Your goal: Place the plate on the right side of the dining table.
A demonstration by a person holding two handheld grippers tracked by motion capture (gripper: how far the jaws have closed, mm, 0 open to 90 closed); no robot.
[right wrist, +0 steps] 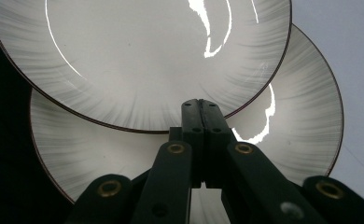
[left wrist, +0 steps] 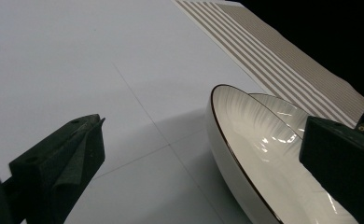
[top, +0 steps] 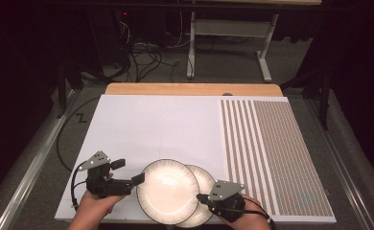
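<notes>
Two white plates with dark rims lie at the table's front edge. The left plate (top: 167, 190) (left wrist: 264, 177) (right wrist: 147, 60) overlaps the right plate (top: 206, 179) (left wrist: 283, 109) (right wrist: 301, 107) and rests partly on it. My left gripper (top: 127, 171) (left wrist: 203, 158) is open at the left plate's left rim, one jaw over the plate and the other outside it. My right gripper (top: 202, 197) (right wrist: 201, 105) is shut with nothing between its jaws. It lies over the right plate, its tip at the left plate's rim.
A white sheet (top: 151, 124) covers most of the table, with a brown striped mat (top: 271, 143) on its right side. The wooden table edge (top: 190, 89) shows at the back. Cables and a metal stand are on the floor beyond.
</notes>
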